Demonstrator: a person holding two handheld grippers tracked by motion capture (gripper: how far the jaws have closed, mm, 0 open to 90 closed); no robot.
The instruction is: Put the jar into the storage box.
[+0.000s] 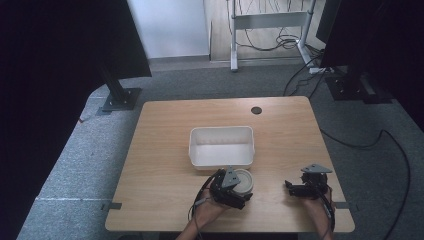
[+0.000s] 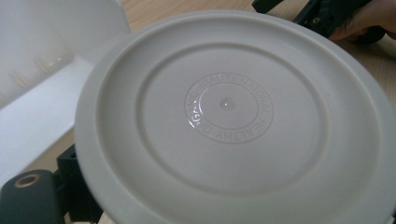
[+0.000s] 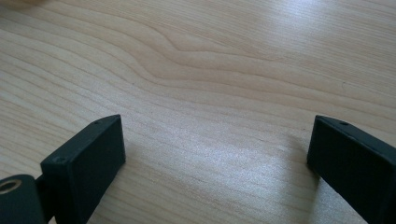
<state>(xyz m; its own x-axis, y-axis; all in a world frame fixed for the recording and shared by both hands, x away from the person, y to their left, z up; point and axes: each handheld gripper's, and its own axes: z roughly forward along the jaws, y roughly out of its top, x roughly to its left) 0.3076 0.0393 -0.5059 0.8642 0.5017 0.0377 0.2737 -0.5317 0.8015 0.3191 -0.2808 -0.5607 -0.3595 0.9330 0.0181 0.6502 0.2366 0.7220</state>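
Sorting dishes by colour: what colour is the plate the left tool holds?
Plain pale grey plate, clearest in the left gripper view.

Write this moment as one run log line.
left gripper: shut on plate | right gripper: open, empty | white bin: behind plate

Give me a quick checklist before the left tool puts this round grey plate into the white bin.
1. Left tool grips the plate: cannot tell, the jaws are hidden behind it.
2. White bin has room inside: ok.
3. Bin lies just beyond the plate: ok.
4. Right tool is open and holds nothing: ok.
5. Right tool is off to the side of the path, over the table: ok.
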